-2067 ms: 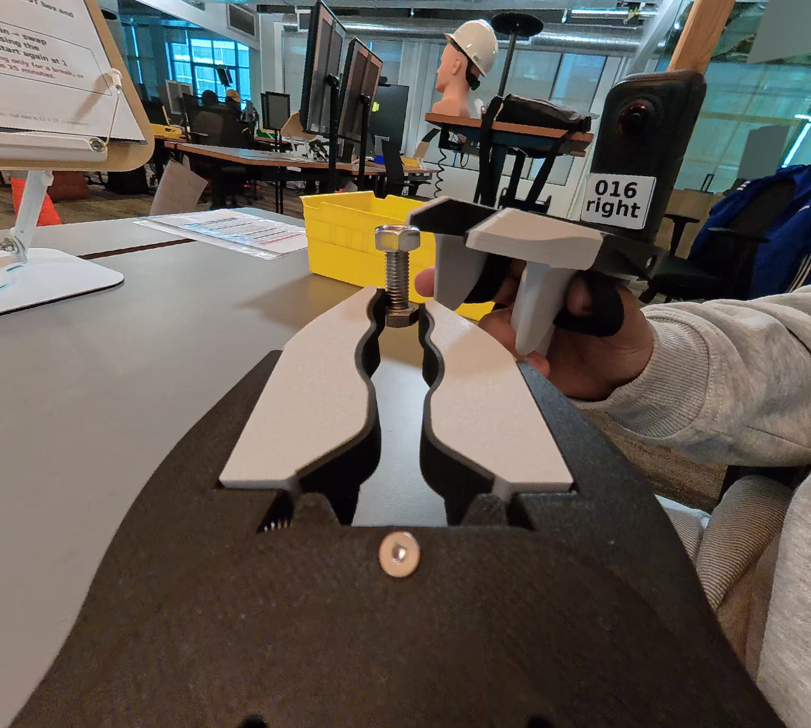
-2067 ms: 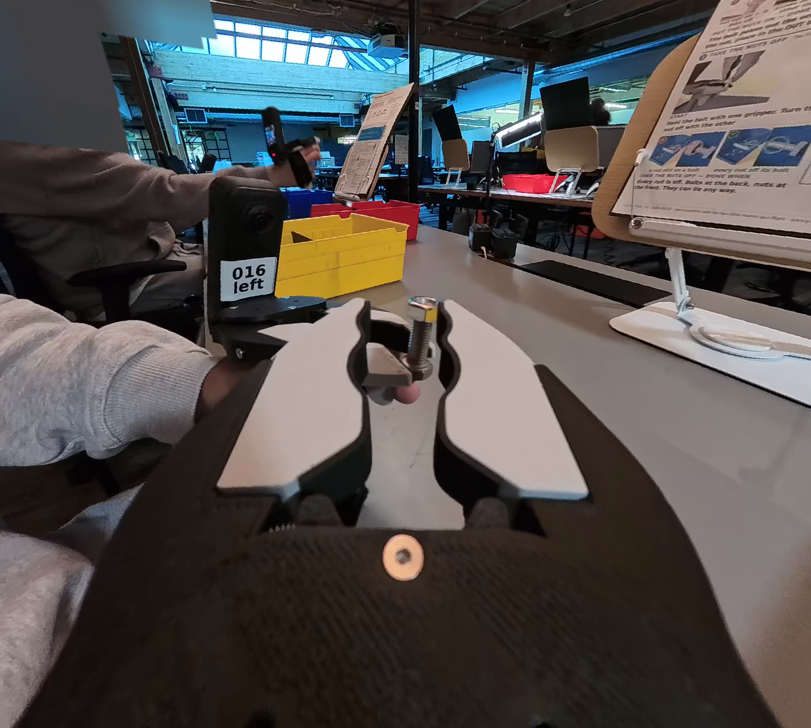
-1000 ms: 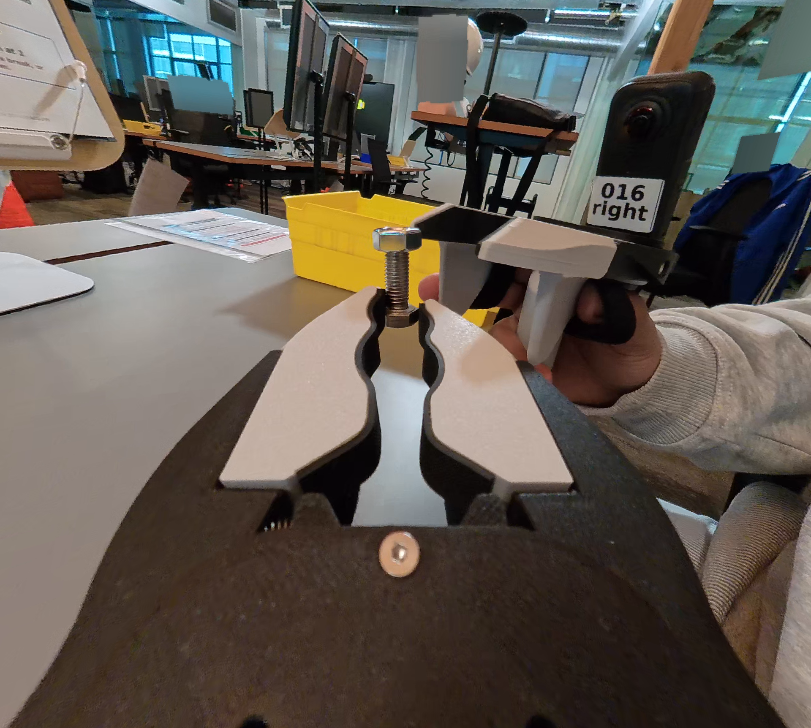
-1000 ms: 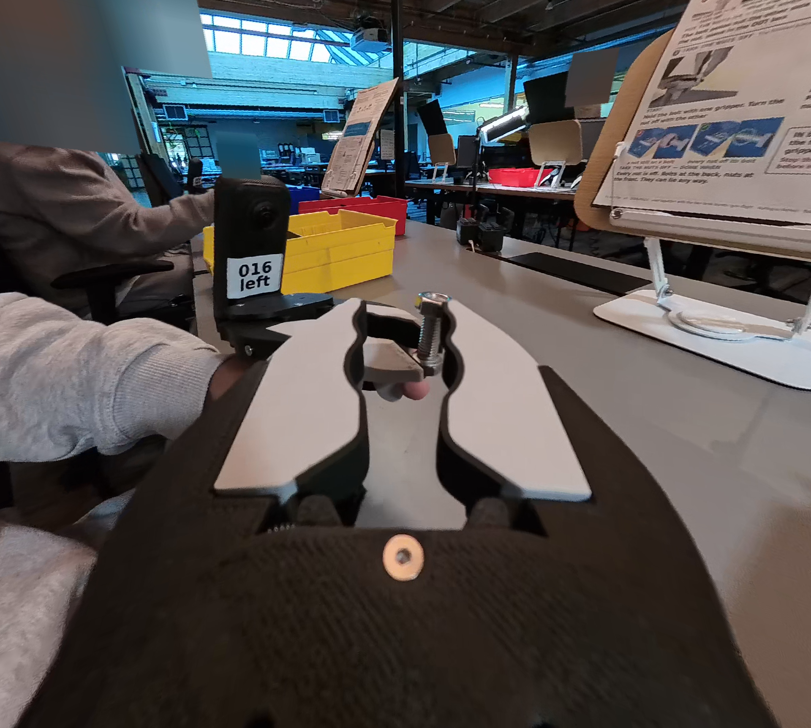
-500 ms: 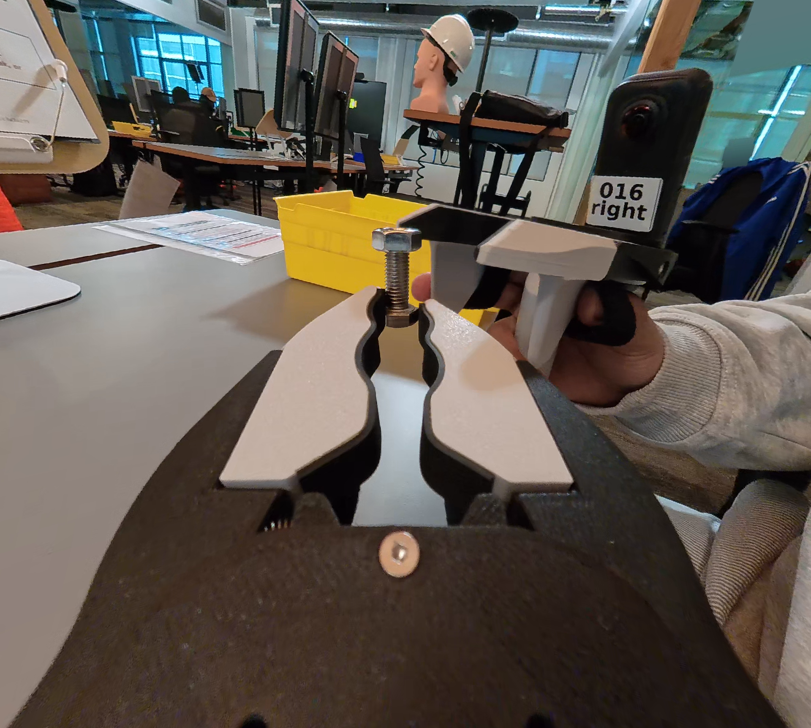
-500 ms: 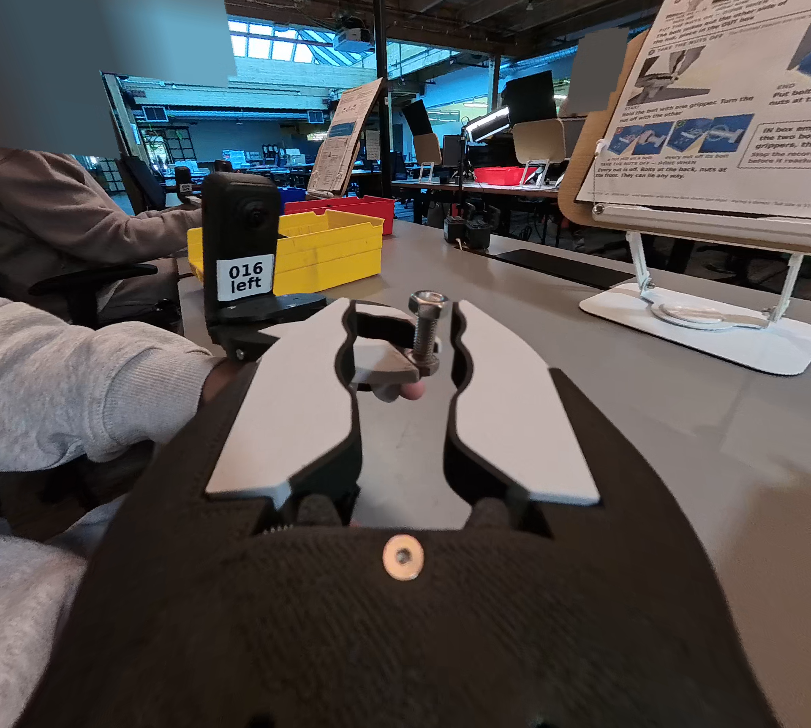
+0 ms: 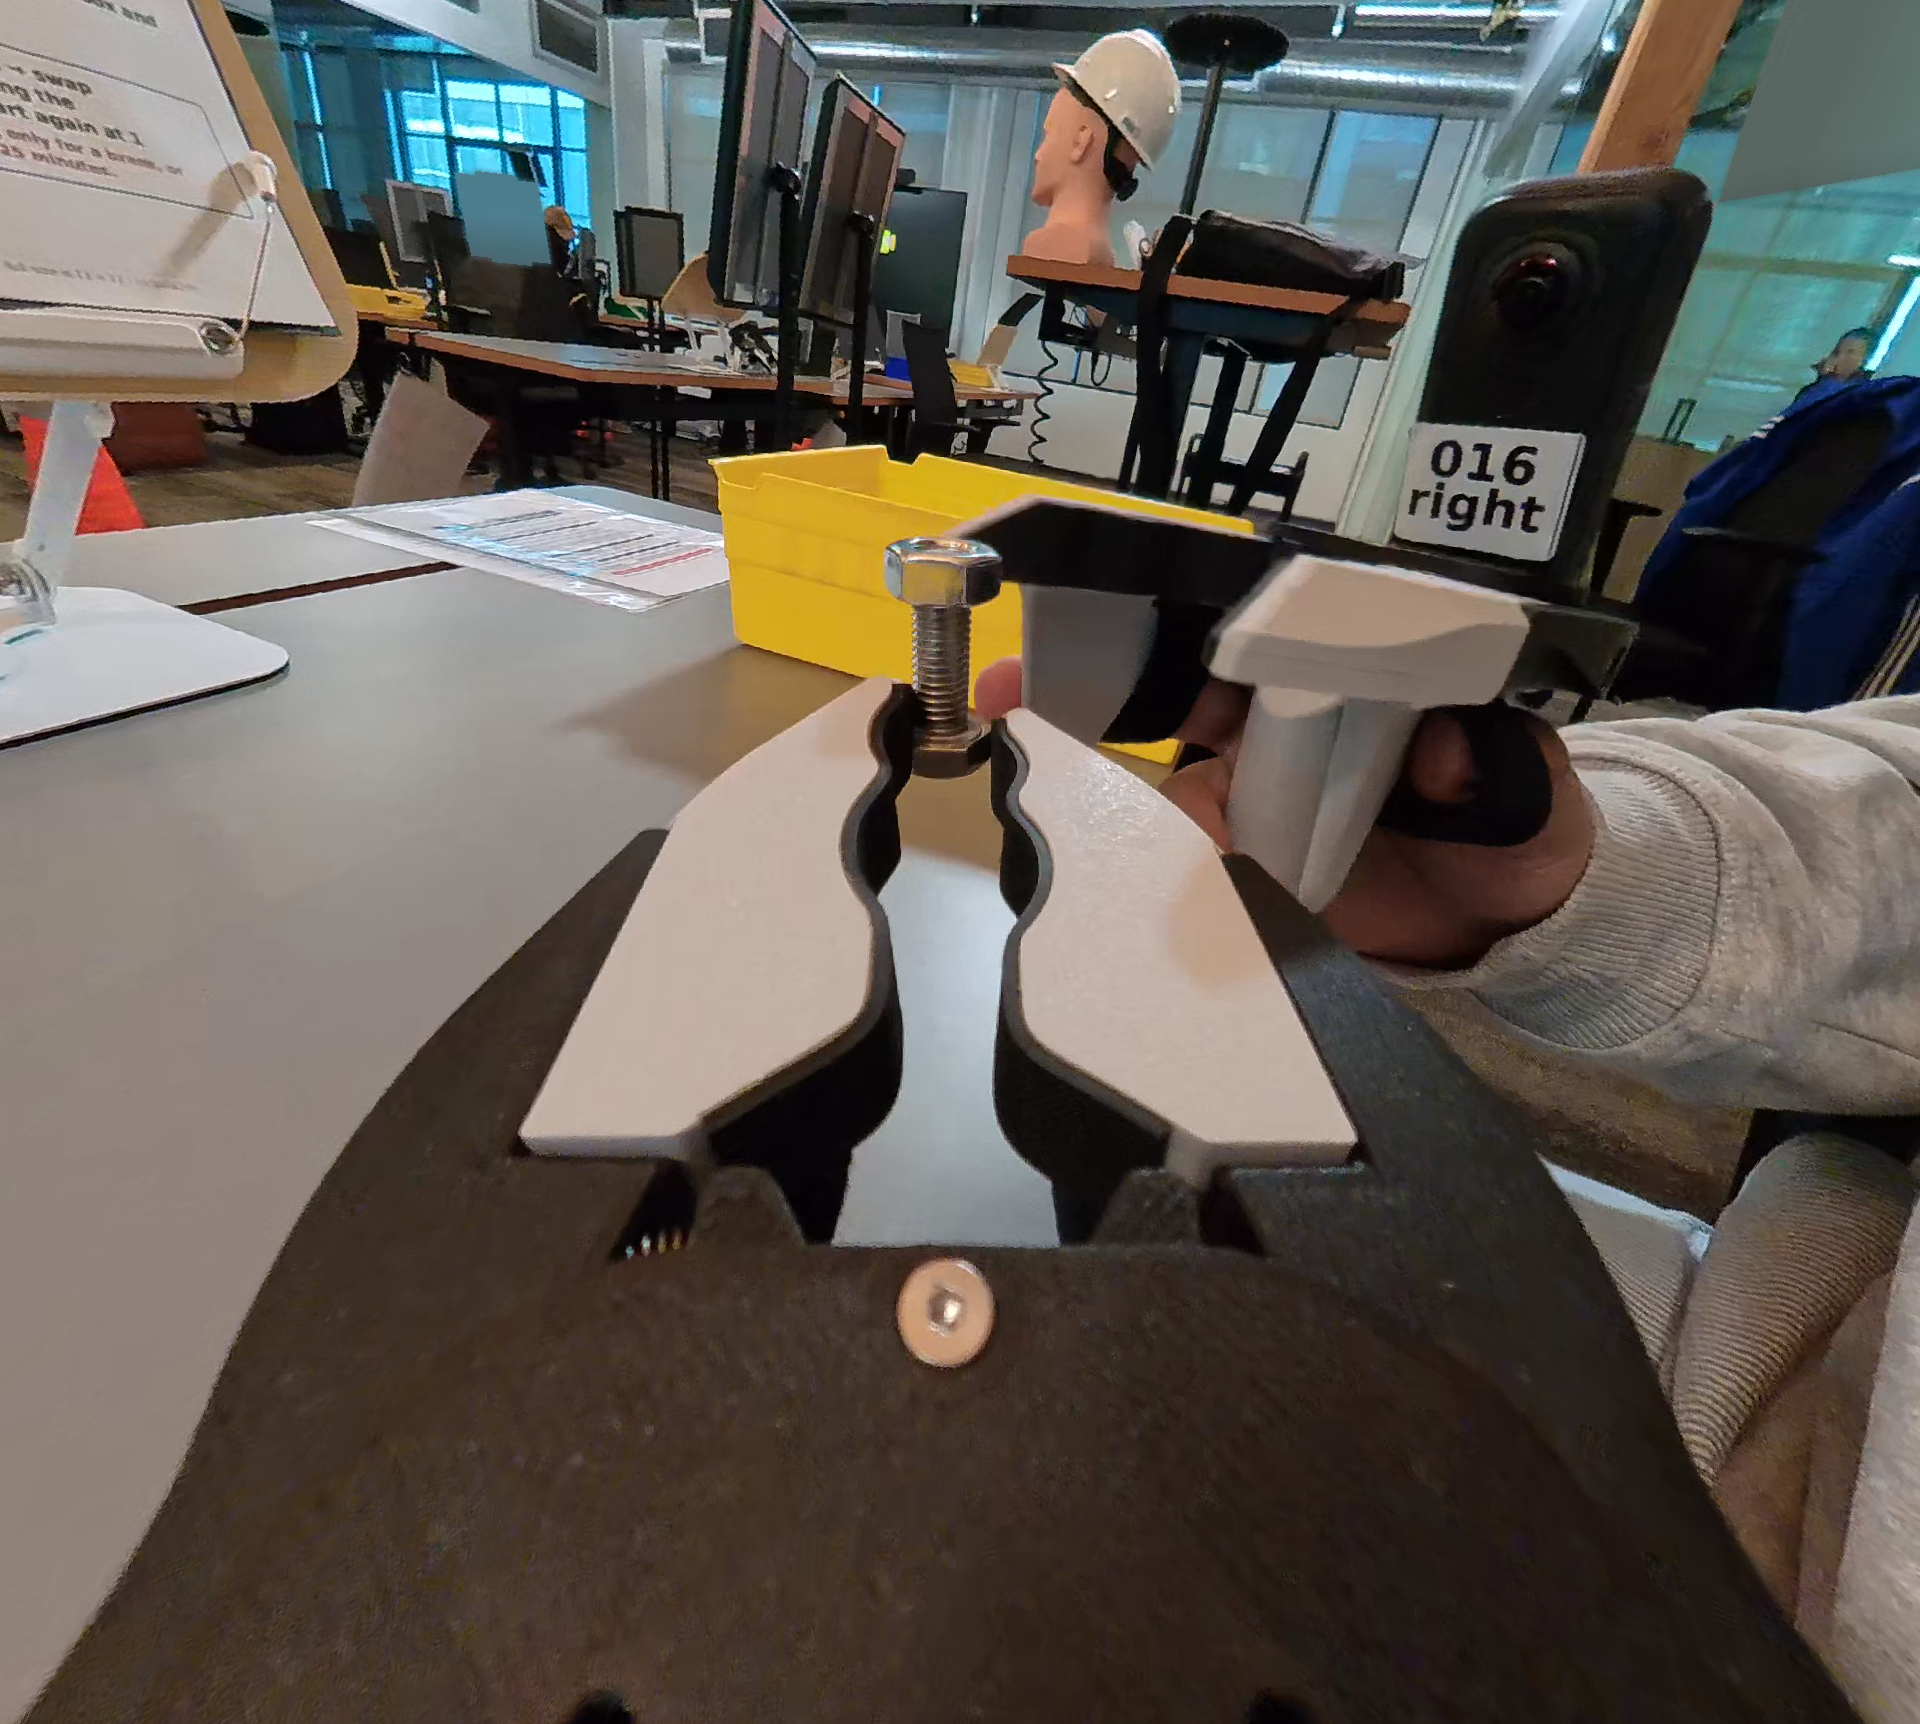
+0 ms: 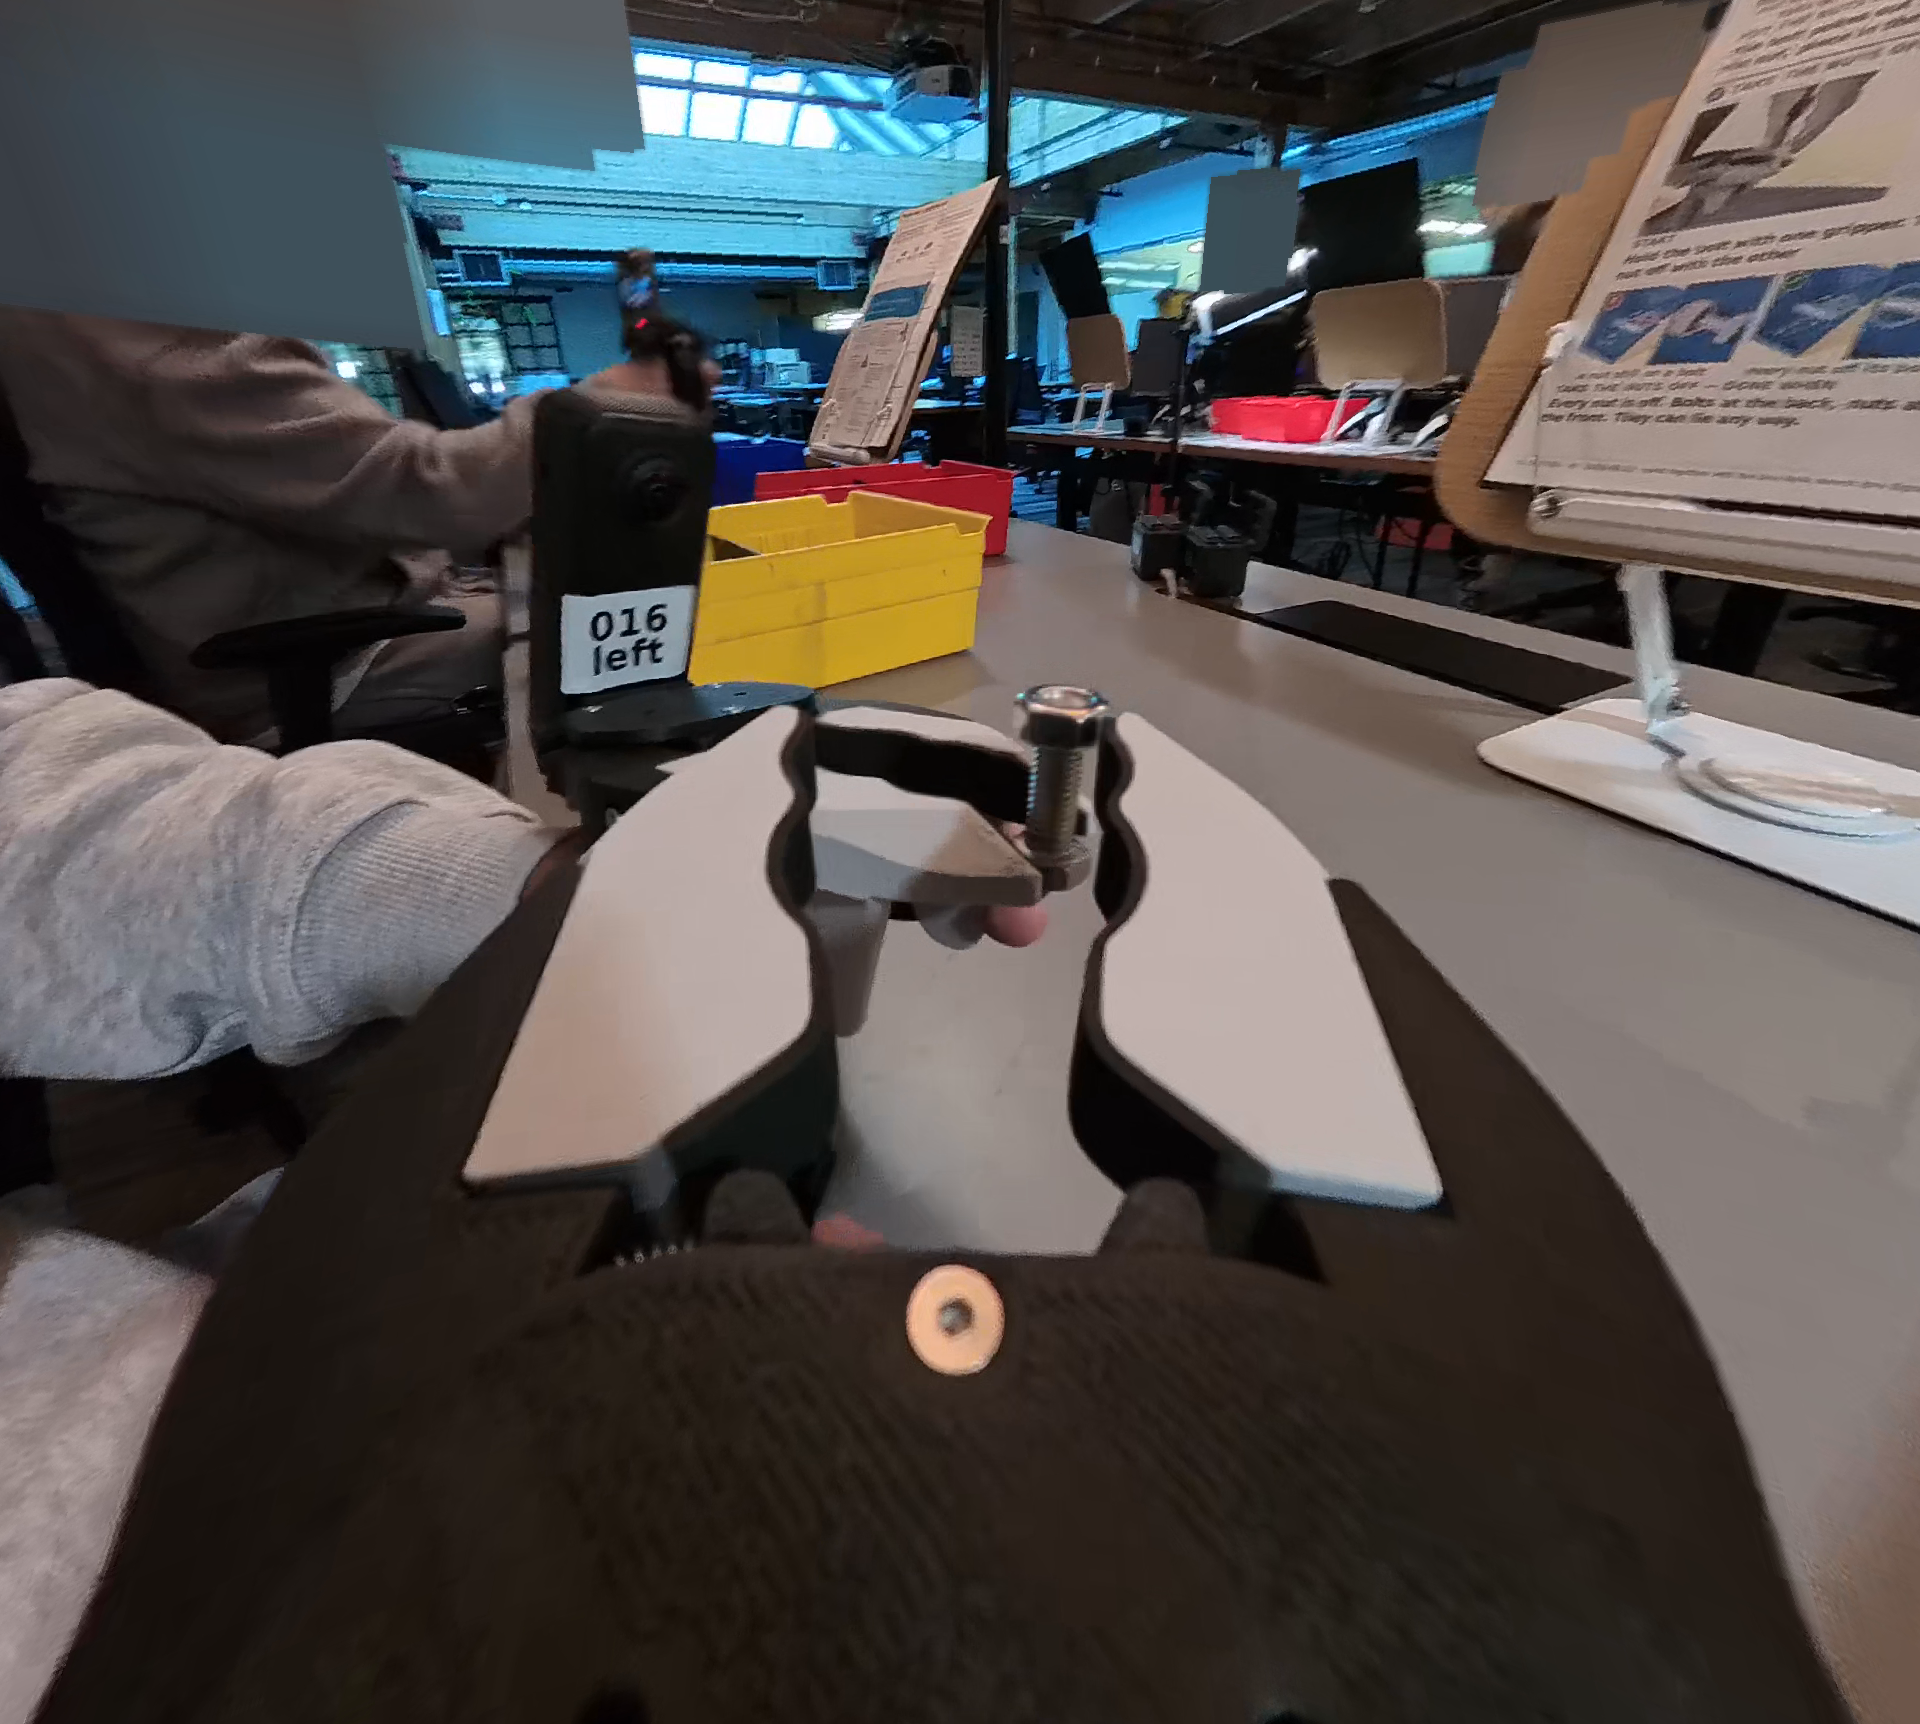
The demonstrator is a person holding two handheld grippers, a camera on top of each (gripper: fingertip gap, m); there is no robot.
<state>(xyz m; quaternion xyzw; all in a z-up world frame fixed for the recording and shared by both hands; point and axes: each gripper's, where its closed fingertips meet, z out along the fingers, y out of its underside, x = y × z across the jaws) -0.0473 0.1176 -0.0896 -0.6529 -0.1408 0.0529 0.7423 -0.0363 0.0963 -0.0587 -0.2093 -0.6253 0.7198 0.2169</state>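
Note:
A steel bolt point(image 7: 941, 635) stands upright, hex head on top, with a nut point(image 7: 941, 752) low on its thread. My left gripper point(image 7: 940, 739) is shut on the nut and holds the bolt above the grey table point(image 7: 312, 843). My right gripper point(image 8: 956, 734) is open. The bolt point(image 8: 1057, 791) stands between its fingertips, close to the right-hand finger point(image 8: 1195, 926), and I cannot tell if they touch. The left gripper's finger point(image 8: 914, 853) reaches in from the left. In the left wrist view the right gripper point(image 7: 1122, 604) sits just right of the bolt head.
A yellow bin point(image 7: 831, 573) stands behind the bolt, also in the right wrist view point(image 8: 842, 594), with a red bin point(image 8: 894, 485) behind it. A document stand point(image 8: 1714, 427) on a white base point(image 8: 1704, 801) is on one side. A seated person point(image 8: 260, 469) is on the other. Less than 4 cm separates the two grippers' tips.
My right gripper's jaws have opened wider around the bolt. My left gripper keeps its hold on the nut and has hardly moved.

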